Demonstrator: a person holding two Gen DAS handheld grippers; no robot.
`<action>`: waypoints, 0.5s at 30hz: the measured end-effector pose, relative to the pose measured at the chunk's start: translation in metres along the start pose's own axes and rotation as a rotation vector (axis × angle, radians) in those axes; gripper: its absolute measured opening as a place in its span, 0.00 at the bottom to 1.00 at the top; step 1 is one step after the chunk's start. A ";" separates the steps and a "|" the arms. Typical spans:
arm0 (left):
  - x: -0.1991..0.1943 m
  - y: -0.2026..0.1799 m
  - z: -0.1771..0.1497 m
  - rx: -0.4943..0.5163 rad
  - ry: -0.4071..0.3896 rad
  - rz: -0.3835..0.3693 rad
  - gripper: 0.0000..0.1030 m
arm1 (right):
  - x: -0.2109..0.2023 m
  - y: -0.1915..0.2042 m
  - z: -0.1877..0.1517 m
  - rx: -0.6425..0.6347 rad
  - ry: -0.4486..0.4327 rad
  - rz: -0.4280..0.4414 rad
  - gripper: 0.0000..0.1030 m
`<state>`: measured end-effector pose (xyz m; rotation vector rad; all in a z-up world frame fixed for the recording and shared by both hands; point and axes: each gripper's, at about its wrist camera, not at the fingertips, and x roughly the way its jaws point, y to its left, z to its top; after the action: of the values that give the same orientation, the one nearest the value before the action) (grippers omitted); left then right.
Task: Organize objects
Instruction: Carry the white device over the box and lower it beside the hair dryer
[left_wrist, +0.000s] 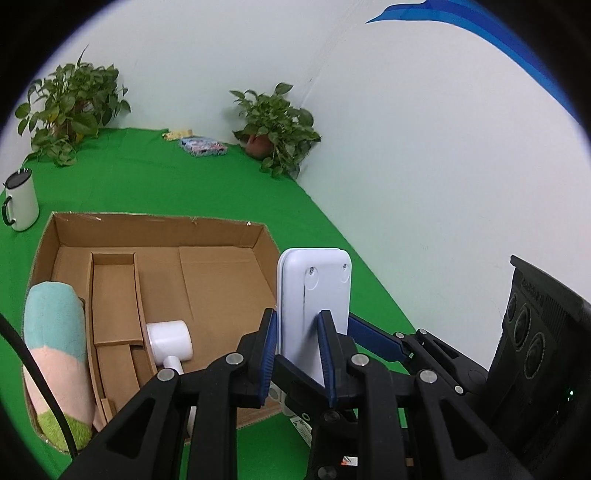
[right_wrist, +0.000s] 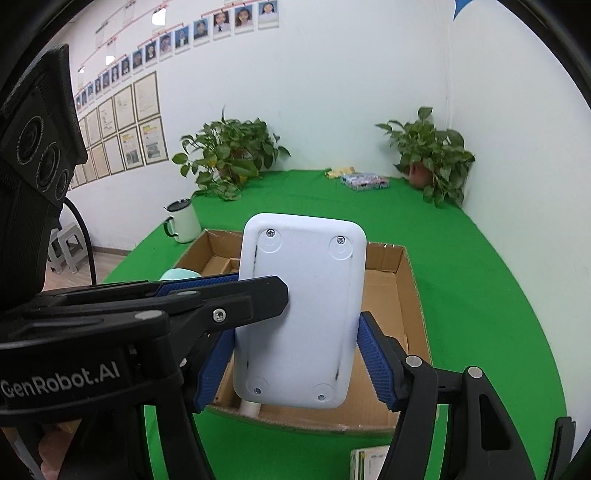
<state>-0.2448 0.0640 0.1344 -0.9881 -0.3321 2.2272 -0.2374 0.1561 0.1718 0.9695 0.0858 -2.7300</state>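
A white flat plastic device (left_wrist: 314, 295) with screws on its back is held upright at the right edge of an open cardboard box (left_wrist: 166, 229). My left gripper (left_wrist: 297, 325) is shut on its thin edges. In the right wrist view the device (right_wrist: 301, 310) fills the middle and my right gripper (right_wrist: 295, 354) has a blue pad on each side of it, close to its wide sides; whether the pads touch it is unclear. The left gripper's fingers (right_wrist: 221, 295) reach in from the left. The box (right_wrist: 410, 280) holds a rolled pastel towel (left_wrist: 55, 354) and a white mug-like item (left_wrist: 170, 341).
A white mug with a dark rim (left_wrist: 20, 201) stands left of the box. Two potted plants (left_wrist: 74, 107) (left_wrist: 277, 129) and some small packets (left_wrist: 203, 146) sit at the back of the green table. White walls close in behind and to the right.
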 end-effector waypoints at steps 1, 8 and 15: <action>0.005 0.003 0.000 -0.009 0.010 0.001 0.20 | 0.008 -0.003 0.002 0.002 0.013 -0.001 0.62; 0.048 0.031 -0.010 -0.054 0.102 0.036 0.20 | 0.066 -0.018 -0.009 0.034 0.124 0.037 0.62; 0.084 0.055 -0.027 -0.105 0.182 0.060 0.20 | 0.118 -0.028 -0.040 0.068 0.229 0.075 0.62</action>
<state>-0.2923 0.0785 0.0435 -1.2618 -0.3444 2.1709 -0.3081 0.1642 0.0658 1.2742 -0.0030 -2.5597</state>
